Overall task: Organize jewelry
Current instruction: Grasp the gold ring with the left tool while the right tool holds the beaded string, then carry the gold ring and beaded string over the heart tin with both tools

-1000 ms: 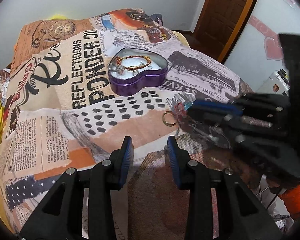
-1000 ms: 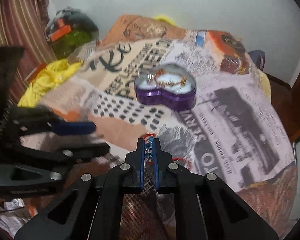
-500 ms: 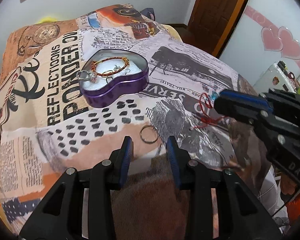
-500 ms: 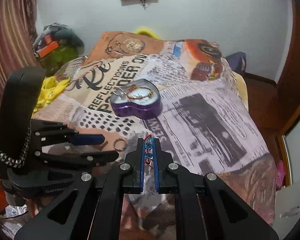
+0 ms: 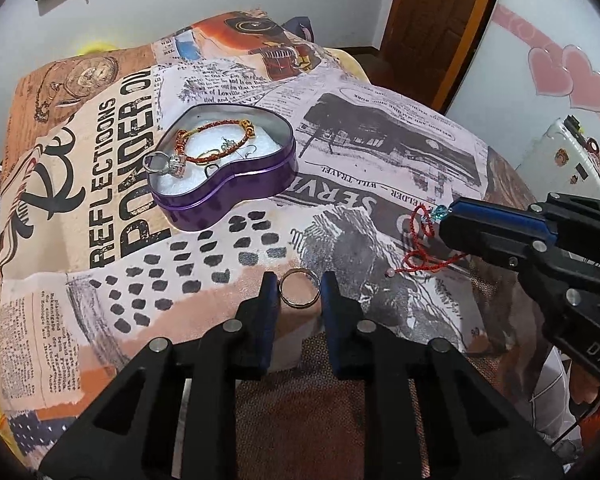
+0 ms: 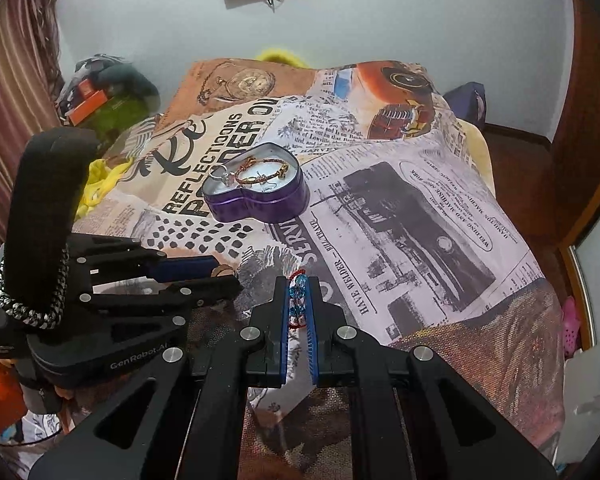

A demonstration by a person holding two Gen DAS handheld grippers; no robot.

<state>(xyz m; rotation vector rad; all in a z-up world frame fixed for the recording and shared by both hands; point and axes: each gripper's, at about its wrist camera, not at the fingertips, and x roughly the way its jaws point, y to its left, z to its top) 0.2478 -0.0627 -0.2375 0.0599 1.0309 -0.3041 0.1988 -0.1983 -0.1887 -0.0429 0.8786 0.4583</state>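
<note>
Your left gripper [image 5: 299, 292] is closing around the ring [image 5: 299, 290] at lower centre; your right gripper [image 6: 298, 300] holds the bracelet [image 6: 298, 296].

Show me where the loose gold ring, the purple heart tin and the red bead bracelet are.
gold ring [image 5: 300, 289], left wrist view, on its near band, between the closing left fingers.
purple heart tin [image 5: 228, 188], left wrist view, on its front wall.
red bead bracelet [image 6: 298, 294], right wrist view, on its blue beads.

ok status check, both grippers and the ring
Left gripper closing around gold ring. Right gripper shut on red beaded bracelet. Heart tin open, path unobstructed.
</note>
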